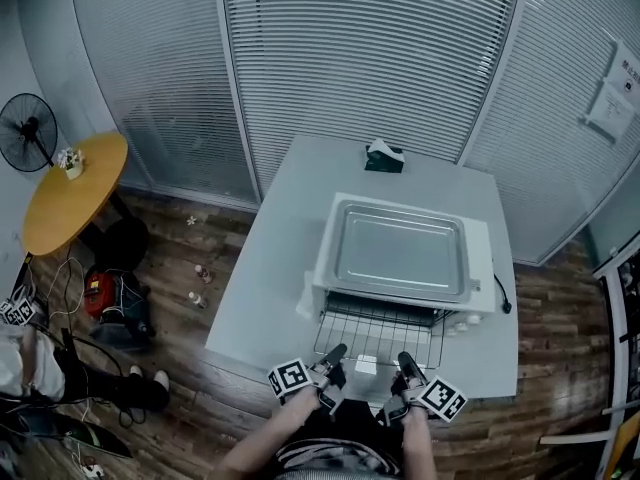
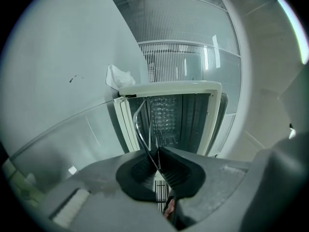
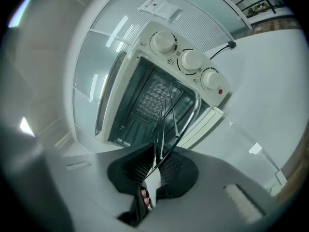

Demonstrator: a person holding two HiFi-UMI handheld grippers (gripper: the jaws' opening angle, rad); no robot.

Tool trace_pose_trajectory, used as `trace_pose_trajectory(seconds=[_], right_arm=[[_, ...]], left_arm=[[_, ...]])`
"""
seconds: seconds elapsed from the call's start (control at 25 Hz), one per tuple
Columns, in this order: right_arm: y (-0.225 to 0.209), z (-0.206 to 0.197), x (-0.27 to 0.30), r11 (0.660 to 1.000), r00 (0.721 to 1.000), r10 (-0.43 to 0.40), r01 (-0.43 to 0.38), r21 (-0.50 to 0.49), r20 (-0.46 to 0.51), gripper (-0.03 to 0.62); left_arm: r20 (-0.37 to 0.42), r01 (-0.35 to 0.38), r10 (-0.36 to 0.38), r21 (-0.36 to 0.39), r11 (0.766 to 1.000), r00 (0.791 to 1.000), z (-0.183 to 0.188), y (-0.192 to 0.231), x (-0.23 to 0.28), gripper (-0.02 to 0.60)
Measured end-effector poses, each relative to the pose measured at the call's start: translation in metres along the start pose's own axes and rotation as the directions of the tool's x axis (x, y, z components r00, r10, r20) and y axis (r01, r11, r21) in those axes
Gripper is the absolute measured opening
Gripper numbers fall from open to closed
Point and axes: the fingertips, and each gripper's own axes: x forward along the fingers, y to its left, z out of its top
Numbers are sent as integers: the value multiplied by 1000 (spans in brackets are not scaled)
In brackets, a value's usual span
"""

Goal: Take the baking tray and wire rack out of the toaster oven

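A white toaster oven [image 1: 483,258] stands on the grey table [image 1: 270,268], and a silver baking tray [image 1: 400,250] lies on top of it. The wire rack [image 1: 380,330] sticks out of the oven's open front, above the lowered glass door, towards me. My left gripper [image 1: 335,354] is shut on the rack's front left edge and my right gripper [image 1: 405,361] is shut on its front right edge. In the left gripper view the rack's wire [image 2: 144,140] runs between the dark pads [image 2: 137,170] into the oven's mouth [image 2: 169,115]. In the right gripper view the rack [image 3: 166,112] is pinched the same way.
A dark tissue box [image 1: 384,156] sits at the table's far edge. White crumpled paper [image 1: 305,303] lies left of the oven and a power cord [image 1: 503,298] runs off its right. Three knobs [image 3: 190,59] face me. A round yellow table [image 1: 75,188], a fan [image 1: 28,128] and bags [image 1: 115,298] stand at the left.
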Motion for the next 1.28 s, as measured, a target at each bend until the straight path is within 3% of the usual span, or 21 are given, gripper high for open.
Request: trace_pose_trajectory(seconds=[0.44, 0.72, 0.92, 1.08, 1.28], right_arm=[[22, -25, -40, 1000, 1000, 23, -23, 9, 13, 18], [37, -39, -68, 997, 1000, -5, 3, 72, 25, 18], [69, -34, -74, 988, 988, 153, -153, -20, 32, 20], [75, -40, -85, 985, 985, 171, -170, -37, 35, 23], [89, -44, -96, 968, 972, 233, -230, -95, 18, 22]], left_arm=[[-50, 26, -24, 30, 999, 998, -20, -24, -42, 6], [-90, 67, -66, 12, 998, 994, -31, -49, -62, 6], [-156, 95, -80, 91, 991, 984, -37, -61, -74, 8], [-201, 115, -69, 227, 967, 977, -39, -73, -87, 18], [-198, 194, -141, 280, 940, 970, -41, -101, -105, 18]])
